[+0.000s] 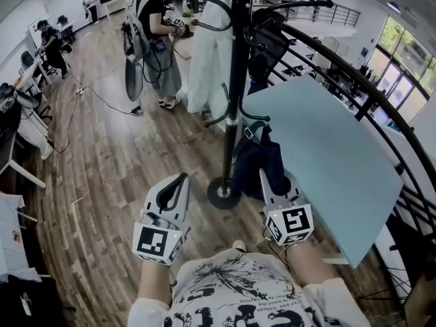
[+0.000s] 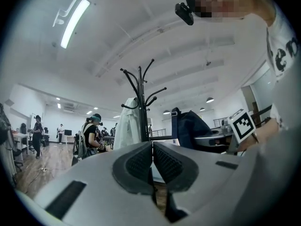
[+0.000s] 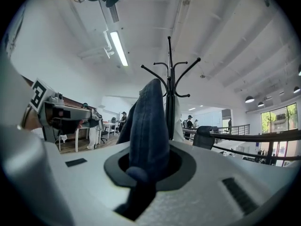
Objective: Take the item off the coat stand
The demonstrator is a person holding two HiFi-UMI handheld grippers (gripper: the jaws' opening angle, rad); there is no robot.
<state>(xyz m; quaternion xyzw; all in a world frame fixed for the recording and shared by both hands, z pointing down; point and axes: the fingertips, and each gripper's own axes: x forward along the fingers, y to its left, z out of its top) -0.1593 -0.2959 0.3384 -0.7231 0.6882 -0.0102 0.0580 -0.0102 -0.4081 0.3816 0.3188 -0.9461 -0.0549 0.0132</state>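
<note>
Under the coat stand (image 1: 237, 60), wooden floor (image 1: 116, 182)

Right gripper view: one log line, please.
right gripper: jaws shut on navy bag | left gripper: jaws shut, empty | coat stand: white coat hanging

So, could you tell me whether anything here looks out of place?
Nothing stands out. The black metal coat stand is upright with a white coat hanging on it, and the right gripper is shut on a dark blue fabric bag beside it.
</note>
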